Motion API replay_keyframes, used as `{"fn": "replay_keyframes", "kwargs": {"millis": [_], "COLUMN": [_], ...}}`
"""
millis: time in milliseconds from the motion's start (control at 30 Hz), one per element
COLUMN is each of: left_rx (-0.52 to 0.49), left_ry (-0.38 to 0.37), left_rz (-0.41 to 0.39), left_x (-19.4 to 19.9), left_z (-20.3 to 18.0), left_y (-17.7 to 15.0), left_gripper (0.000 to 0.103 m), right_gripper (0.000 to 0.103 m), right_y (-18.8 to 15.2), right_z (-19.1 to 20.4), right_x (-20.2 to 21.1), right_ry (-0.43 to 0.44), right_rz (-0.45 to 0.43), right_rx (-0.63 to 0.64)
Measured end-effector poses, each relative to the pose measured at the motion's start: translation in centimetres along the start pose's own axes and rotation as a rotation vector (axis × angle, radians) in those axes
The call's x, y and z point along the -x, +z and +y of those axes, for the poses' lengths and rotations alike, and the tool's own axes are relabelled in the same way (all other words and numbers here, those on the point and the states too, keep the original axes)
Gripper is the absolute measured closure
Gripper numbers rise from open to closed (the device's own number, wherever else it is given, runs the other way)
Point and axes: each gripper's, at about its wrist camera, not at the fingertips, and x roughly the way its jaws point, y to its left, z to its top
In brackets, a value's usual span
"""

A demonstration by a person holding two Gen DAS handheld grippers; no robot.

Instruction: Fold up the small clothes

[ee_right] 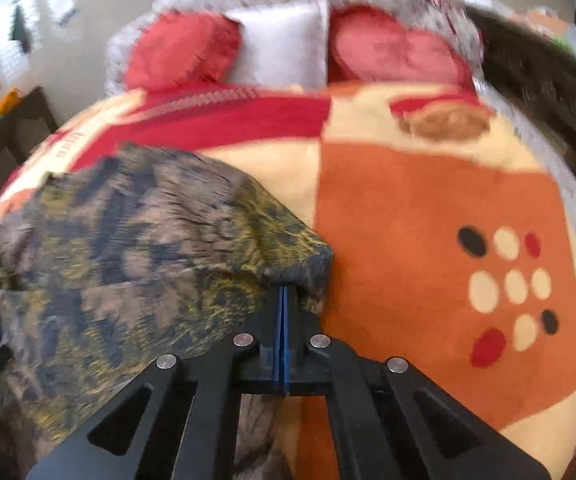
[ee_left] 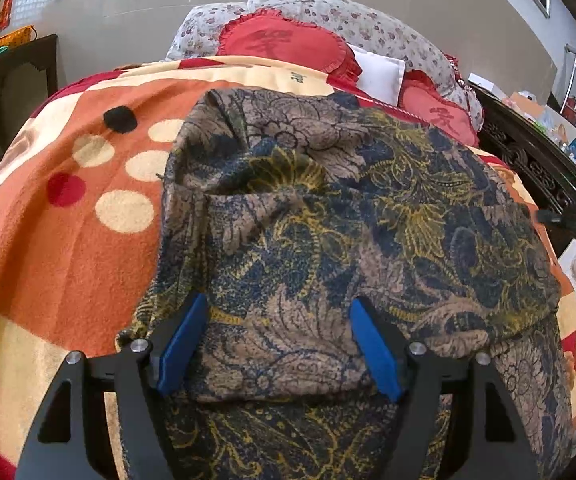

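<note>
Left gripper (ee_left: 277, 342): jaws wide apart, straddling near fold of patterned garment (ee_left: 348, 208), pads not pressing. Garment lies on orange dotted blanket (ee_left: 47, 248). Right gripper (ee_right: 283, 292): jaws closed tight, pinching garment edge. Recommended: hold edge low and taut, draw across evenly, use left gripper to pin crease before release.

Garment (ee_left: 348, 208) between the blue pads (ee_left: 183, 336) of the left claw (ee_left: 279, 320): brown, navy, mustard floral print. Blanket (ee_left: 47, 240) left of it: orange with cream, red, black dots.
</note>
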Motion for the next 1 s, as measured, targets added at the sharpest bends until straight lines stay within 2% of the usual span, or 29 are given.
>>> {"fn": "replay_keyframes", "kwargs": {"millis": [67, 100, 167, 233, 267, 300, 367, 433, 567, 633, 667, 767, 833, 1000], "left_rx": [0.000, 0.000, -0.002, -0.003, -0.004, -0.005, -0.007, -0.008, -0.006, -0.007, -0.006, -0.007, -0.010, -0.031], "left_ry": [-0.001, 0.000, 0.002, 0.002, 0.003, 0.004, 0.007, 0.008, 0.005, 0.006, 0.005, 0.007, 0.008, 0.024], "left_rz": [0.001, 0.001, 0.001, 0.002, 0.003, 0.003, 0.005, 0.005, 0.004, 0.004, 0.004, 0.005, 0.007, 0.015], "left_x": [0.0, 0.0, 0.0, -0.1, -0.1, -0.2, -0.2, -0.2, -0.2, -0.2, -0.2, -0.3, -0.3, -0.5], "left_z": [0.0, 0.1, 0.0, 0.1, 0.2, 0.2, 0.1, 0.0, 0.1, 0.1, 0.1, 0.1, 0.1, -0.3], "left_y": [0.0, 0.0, 0.0, 0.0, -0.1, 0.0, -0.1, -0.1, -0.1, -0.1, -0.1, -0.1, -0.1, -0.1], "left_gripper": [0.026, 0.026, 0.026, 0.025, 0.025, 0.025, 0.025, 0.025, 0.025, 0.025, 0.025, 0.025, 0.024, 0.022], "right_gripper": [0.085, 0.082, 0.075, 0.075, 0.075, 0.075, 0.076, 0.076, 0.076, 0.076, 0.076, 0.076, 0.074, 0.075], "right_y": [-1.5, -3.1, -6.2, -9.6, -10.8, -11.3, -11.7, -10.6, -7.5, -7.2, -7.6, -10.1, -10.6, -10.5], "right_z": [1.7, 2.9, 4.4, 3.7, 2.8, 2.0, 1.2, 1.9, 4.9, 6.6, 7.6, 8.5, 8.4, 6.9], "right_x": [2.6, 3.5, 3.1, 1.5, 2.0, 2.4, 3.1, 4.0, 6.1, 5.2, 4.0, 0.5, 0.5, 0.4], "right_ry": [0.105, 0.149, 0.107, 0.027, 0.044, 0.045, 0.050, 0.007, 0.053, 0.075, 0.075, -0.003, 0.007, 0.095], "right_rz": [-0.054, -0.046, 0.017, 0.089, 0.013, -0.016, -0.006, 0.006, -0.099, -0.085, -0.057, 0.045, 0.002, 0.007], "right_rx": [0.043, 0.098, 0.202, 0.247, 0.226, 0.200, 0.142, 0.102, 0.072, 0.084, 0.099, 0.100, 0.095, 0.015]}}
